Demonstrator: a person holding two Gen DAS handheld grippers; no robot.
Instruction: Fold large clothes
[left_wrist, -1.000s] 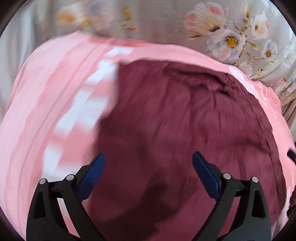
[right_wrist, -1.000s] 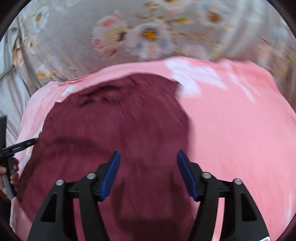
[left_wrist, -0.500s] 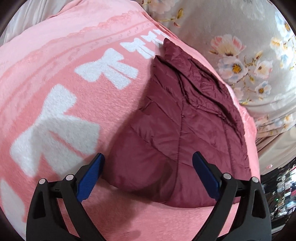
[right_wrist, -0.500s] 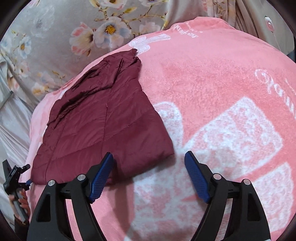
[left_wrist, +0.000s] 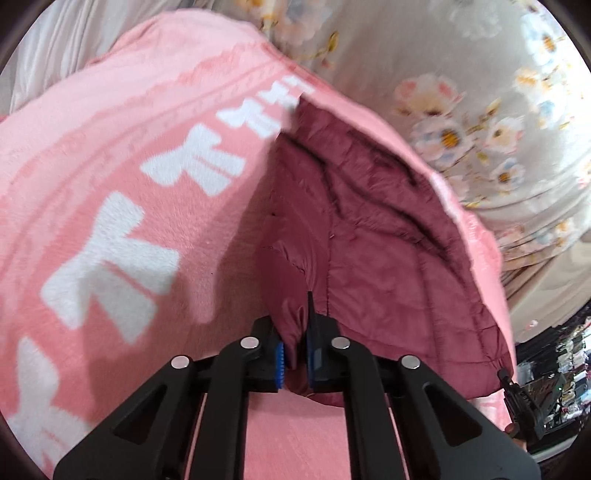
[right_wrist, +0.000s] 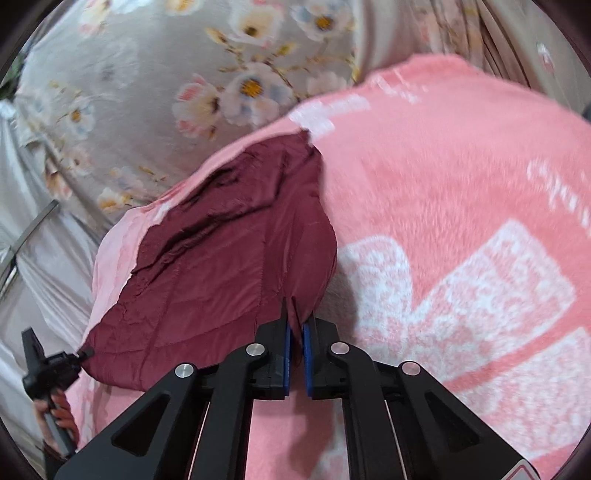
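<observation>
**Both grippers clamped on the jacket's near corners**

The maroon quilted jacket (left_wrist: 388, 258) lies on a pink blanket (left_wrist: 129, 184) patterned with white bows, with a floral sheet (left_wrist: 498, 129) beyond it at 1 o'clock in the left wrist view. It looks already narrowed into a long panel that runs away from the cameras toward 12 o'clock; the far end is rumpled, and I cannot tell how many layers are stacked.

The left gripper (left_wrist: 295, 354) is pinched shut on a bunched corner of the jacket's near hem, the fabric squeezed between its blue pads. From there the garment spreads toward 1 and 2 o'clock. The right gripper (right_wrist: 295, 354) is likewise closed on the opposite near corner, a thin fold caught between its pads, and the jacket (right_wrist: 229, 251) extends toward 10 and 11 o'clock. In that view the left gripper (right_wrist: 48, 369) sits at 8 o'clock, at the jacket's other corner.

By my reading, the grasp for the next fold is done. What is left is to lift the near hem and carry it toward the far end, then smooth the result.
</observation>
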